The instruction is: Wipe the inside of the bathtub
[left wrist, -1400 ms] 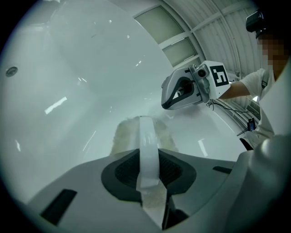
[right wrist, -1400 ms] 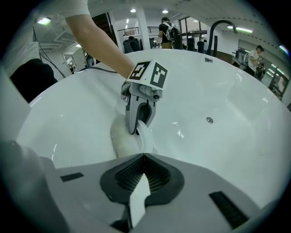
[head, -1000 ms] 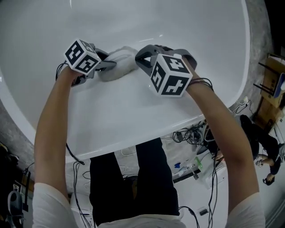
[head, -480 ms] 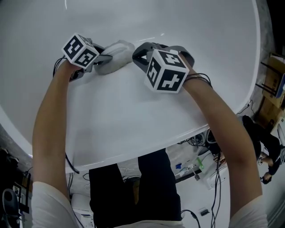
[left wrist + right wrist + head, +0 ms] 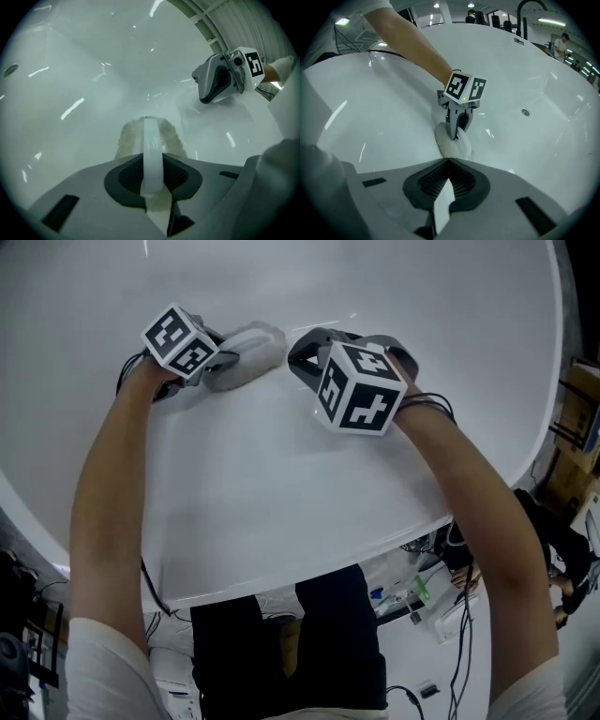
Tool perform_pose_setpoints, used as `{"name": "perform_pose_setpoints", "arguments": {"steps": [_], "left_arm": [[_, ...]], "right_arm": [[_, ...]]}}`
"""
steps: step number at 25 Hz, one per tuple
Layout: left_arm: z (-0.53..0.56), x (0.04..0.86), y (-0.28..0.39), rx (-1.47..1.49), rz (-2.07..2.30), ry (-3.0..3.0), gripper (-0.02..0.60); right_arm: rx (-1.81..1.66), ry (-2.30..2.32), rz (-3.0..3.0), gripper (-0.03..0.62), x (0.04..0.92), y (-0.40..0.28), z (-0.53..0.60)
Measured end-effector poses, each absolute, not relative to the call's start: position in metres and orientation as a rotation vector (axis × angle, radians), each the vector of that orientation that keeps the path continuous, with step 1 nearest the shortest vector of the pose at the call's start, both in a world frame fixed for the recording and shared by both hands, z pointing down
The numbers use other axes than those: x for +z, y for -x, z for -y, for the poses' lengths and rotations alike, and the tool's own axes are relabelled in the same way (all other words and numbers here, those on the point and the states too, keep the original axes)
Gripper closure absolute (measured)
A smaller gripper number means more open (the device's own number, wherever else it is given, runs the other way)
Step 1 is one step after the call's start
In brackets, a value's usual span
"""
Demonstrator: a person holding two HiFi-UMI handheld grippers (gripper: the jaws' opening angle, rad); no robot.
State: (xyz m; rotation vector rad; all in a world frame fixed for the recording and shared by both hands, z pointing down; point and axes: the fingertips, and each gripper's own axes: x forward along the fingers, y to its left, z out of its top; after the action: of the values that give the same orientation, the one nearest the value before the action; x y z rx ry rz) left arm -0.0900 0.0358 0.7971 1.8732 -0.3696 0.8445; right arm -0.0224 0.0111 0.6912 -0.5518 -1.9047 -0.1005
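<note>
One cloth (image 5: 246, 351) in play, wadded against the bathtub (image 5: 281, 512) inner wall, far part of the head view, left of centre. Over the last second it has crept slightly farther up the slope, away from the near rim. The rim itself now sits lower in the head view, so the person is likely reaching deeper. Small shift only, so it reads as a short wipe stroke, not a reposition.

Left gripper (image 5: 228, 360) is clenched on the cloth: its own view shows pale pile pinched at the jaw and fanning out past the tip onto the tub.

Right gripper (image 5: 300, 356) sits just right of the cloth, near it but apart, jaws pressed together on nothing. It tracked along with the left one and does no work.

Judgement: wiping is under way and early, with one patch of the near wall being worked. The wall around the round fitting (image 5: 525, 112) is well away from the cloth.

Risk: a wadded cloth gives a small contact patch, so expect many passes.
</note>
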Motion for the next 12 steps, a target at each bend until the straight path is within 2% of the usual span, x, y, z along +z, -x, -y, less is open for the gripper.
{"name": "perform_pose_setpoints", "arguments": {"steps": [12], "left_arm": [[-0.059, 0.817, 0.124, 1.096, 0.34, -1.716, 0.486]], "right_arm": [[-0.11, 0.545, 1.912, 0.576, 0.691, 0.03, -0.007]]}}
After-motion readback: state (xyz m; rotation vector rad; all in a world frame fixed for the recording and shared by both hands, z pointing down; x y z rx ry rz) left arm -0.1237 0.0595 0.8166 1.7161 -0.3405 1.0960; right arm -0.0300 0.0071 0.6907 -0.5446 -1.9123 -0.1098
